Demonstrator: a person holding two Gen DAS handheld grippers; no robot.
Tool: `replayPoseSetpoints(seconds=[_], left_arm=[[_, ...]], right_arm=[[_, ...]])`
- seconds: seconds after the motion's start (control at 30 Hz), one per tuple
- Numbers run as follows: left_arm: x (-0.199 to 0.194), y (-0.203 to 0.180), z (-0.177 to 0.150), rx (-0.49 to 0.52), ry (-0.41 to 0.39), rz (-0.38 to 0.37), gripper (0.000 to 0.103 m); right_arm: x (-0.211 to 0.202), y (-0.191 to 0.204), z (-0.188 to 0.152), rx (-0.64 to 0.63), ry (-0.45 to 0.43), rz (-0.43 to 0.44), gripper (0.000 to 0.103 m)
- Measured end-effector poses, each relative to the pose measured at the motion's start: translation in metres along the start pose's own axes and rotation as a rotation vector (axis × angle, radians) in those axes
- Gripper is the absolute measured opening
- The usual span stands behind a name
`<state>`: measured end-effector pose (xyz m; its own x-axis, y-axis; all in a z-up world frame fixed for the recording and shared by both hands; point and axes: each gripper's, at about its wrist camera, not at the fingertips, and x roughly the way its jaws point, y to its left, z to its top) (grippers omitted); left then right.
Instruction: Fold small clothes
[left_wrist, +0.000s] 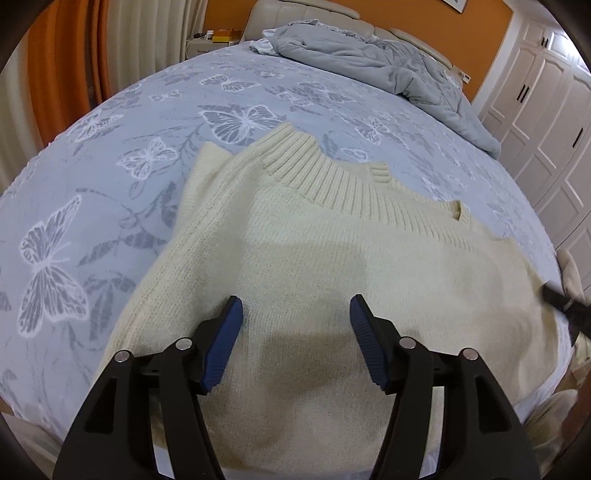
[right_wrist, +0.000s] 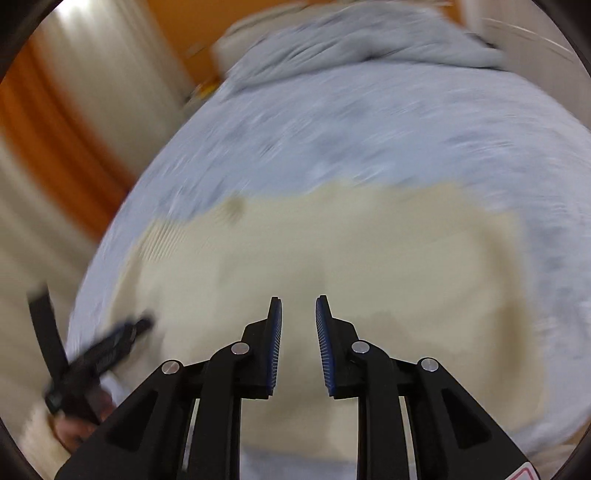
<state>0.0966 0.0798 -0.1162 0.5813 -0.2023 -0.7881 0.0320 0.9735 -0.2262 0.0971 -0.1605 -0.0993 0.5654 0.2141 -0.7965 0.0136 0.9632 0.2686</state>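
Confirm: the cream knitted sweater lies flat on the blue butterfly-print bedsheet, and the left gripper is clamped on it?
Not quite. In the left wrist view the left gripper is open above the cream knitted sweater, gripping nothing. The sweater does lie on the blue butterfly-print bedsheet.

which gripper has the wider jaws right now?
The left gripper: a broad gap above the cream sweater. The right gripper shows only a narrow gap. Neither holds anything.

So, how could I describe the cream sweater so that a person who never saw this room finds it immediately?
Start at the bed with the pale blue butterfly sheet; a crumpled grey duvet is piled at its head. The cream sweater lies flat on the near part. It is the only knitted cream piece, with a ribbed band along its far edge.
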Motion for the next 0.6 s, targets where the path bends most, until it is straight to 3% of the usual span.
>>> replayPoseSetpoints(seconds=[0.07, 0.1, 0.17, 0.23, 0.27, 0.33, 0.4, 0.47, 0.5, 0.6], left_arm=[[-0.003, 0.001, -0.001, 0.002, 0.004, -0.003, 0.059], [-0.004, 0.003, -0.002, -0.001, 0.008, -0.009, 0.059], [-0.007, 0.006, -0.002, -0.007, 0.011, -0.020, 0.059], [-0.008, 0.008, -0.002, -0.019, 0.015, -0.029, 0.059], [-0.007, 0.007, -0.002, -0.022, 0.017, -0.028, 0.060], [-0.005, 0.004, -0.002, -0.019, 0.018, -0.030, 0.068], [-0.004, -0.005, -0.004, 0.014, 0.021, -0.007, 0.074], [-0.006, -0.011, -0.007, 0.047, 0.027, 0.011, 0.074], [-0.013, -0.015, -0.009, 0.055, 0.026, -0.005, 0.074], [-0.036, -0.015, -0.012, -0.012, 0.000, -0.168, 0.074]], right_arm=[[0.037, 0.016, -0.019, -0.070, 0.095, -0.046, 0.019], [0.044, 0.019, -0.023, -0.086, 0.086, -0.075, 0.018], [0.034, 0.021, -0.017, -0.053, 0.081, -0.075, 0.016], [0.009, 0.020, -0.010, 0.014, 0.030, 0.009, 0.015], [0.002, 0.022, -0.008, 0.014, 0.020, 0.009, 0.015], [0.001, 0.023, -0.012, -0.022, 0.033, -0.023, 0.015], [0.028, 0.016, -0.028, -0.052, 0.128, -0.112, 0.013], [0.026, 0.010, -0.036, -0.023, 0.110, -0.097, 0.012], [0.019, 0.012, -0.034, -0.008, 0.104, -0.091, 0.014], [-0.004, 0.036, -0.031, -0.024, 0.038, -0.014, 0.014]])
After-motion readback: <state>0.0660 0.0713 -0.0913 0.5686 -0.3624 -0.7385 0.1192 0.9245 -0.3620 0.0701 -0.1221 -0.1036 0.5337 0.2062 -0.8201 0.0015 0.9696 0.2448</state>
